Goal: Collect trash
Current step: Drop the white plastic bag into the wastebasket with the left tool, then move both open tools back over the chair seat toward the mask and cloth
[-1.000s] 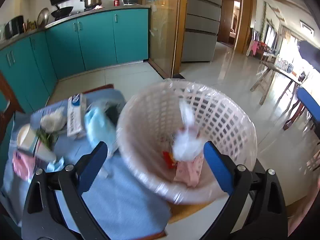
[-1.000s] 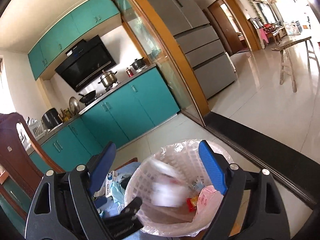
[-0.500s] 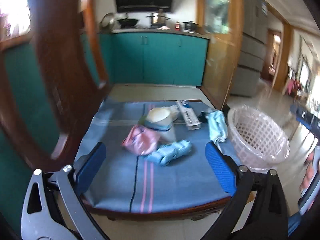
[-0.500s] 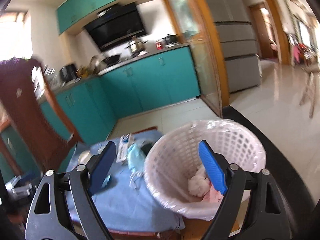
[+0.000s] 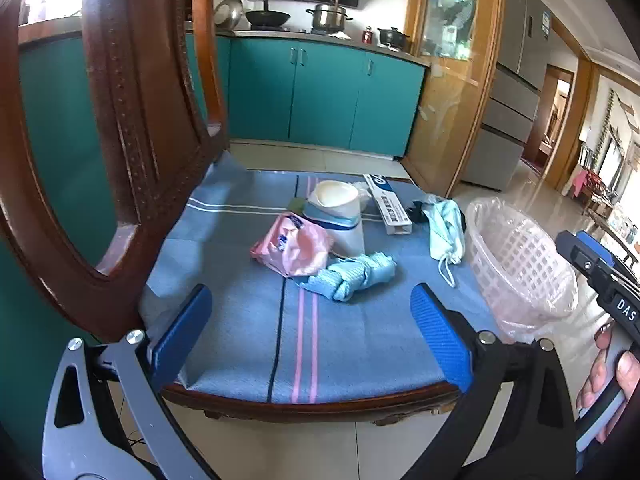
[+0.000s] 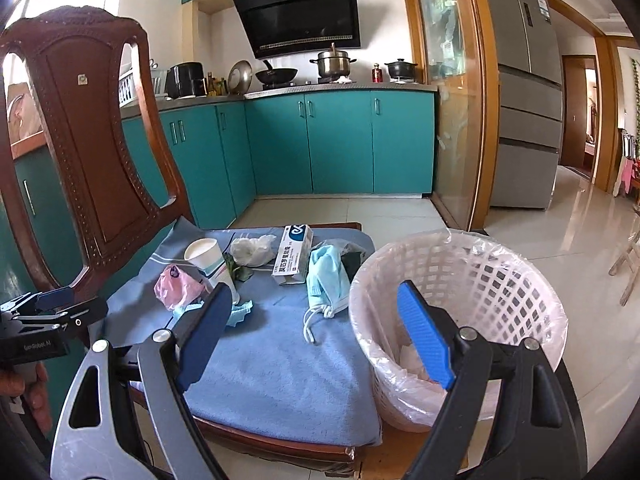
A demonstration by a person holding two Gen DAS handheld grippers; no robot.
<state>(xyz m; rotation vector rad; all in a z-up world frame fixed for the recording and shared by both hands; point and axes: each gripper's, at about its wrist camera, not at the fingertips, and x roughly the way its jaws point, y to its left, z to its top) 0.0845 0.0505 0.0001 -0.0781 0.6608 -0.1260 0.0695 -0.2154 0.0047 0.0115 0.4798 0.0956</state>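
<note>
Left gripper [image 5: 312, 336]: spread, empty, low centre.
Right gripper [image 6: 316, 332]: spread, empty, low centre.
Trash: pink bag [image 5: 294, 248], cup [image 5: 340, 212], box [image 5: 388, 204], mask [image 5: 446, 228], mid-frame on cloth [image 5: 240, 340].
Basket [image 5: 520, 264]: right of the trash.

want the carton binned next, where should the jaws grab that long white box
Grip the white box across its narrow width near the middle, coming from above with the right gripper. It lies flat with long sides exposed; its open near end looks crushable.

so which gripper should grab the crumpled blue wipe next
Left, probably. The left gripper is open, centred on the blue wipe on the chair seat. The right gripper sits nearer the basket, its finger partly hiding the wipe.
</note>
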